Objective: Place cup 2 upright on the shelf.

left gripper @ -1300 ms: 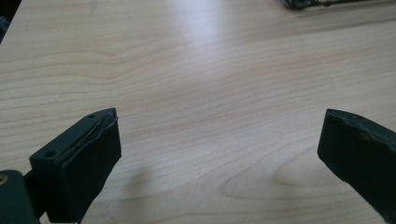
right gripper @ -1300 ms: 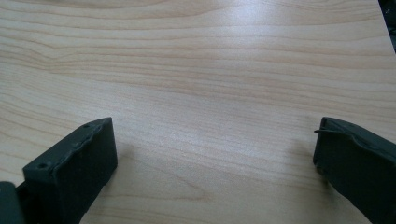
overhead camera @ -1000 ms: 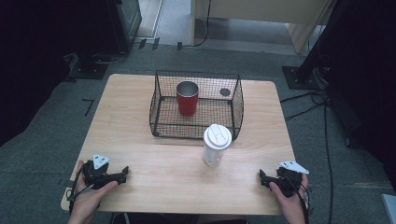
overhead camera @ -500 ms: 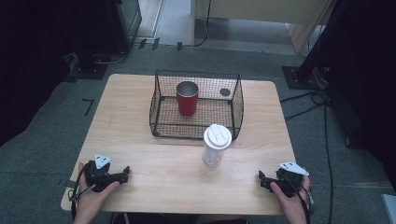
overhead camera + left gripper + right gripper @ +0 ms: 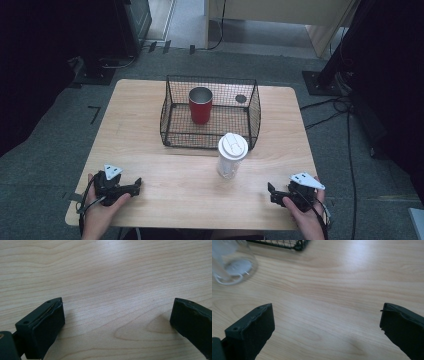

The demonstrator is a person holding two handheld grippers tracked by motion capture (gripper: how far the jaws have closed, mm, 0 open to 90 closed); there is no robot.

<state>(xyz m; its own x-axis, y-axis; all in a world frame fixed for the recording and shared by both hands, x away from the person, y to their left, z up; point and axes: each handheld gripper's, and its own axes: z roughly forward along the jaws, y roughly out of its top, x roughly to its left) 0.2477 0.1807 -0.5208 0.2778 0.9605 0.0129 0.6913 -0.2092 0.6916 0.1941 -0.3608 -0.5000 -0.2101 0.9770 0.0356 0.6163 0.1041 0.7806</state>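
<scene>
A black wire basket [image 5: 170,127] stands at the middle back of the wooden table [image 5: 140,115], with a red metal cup [image 5: 200,105] upright inside it. In front of the basket's right corner stands a clear cup with a white lid [image 5: 232,155]; its base [image 5: 229,267] appears at the upper left of the right gripper view. My left gripper [image 5: 136,185] rests open on the table near the front left, its jaws wide apart over bare wood [image 5: 117,315]. My right gripper [image 5: 271,194] rests open near the front right, nothing between its jaws.
A small dark round object [image 5: 241,98] lies in the basket's back right corner. The basket's front corner [image 5: 297,245] shows in the right gripper view. Dark equipment stands and cables [image 5: 345,107] surround the table on the floor.
</scene>
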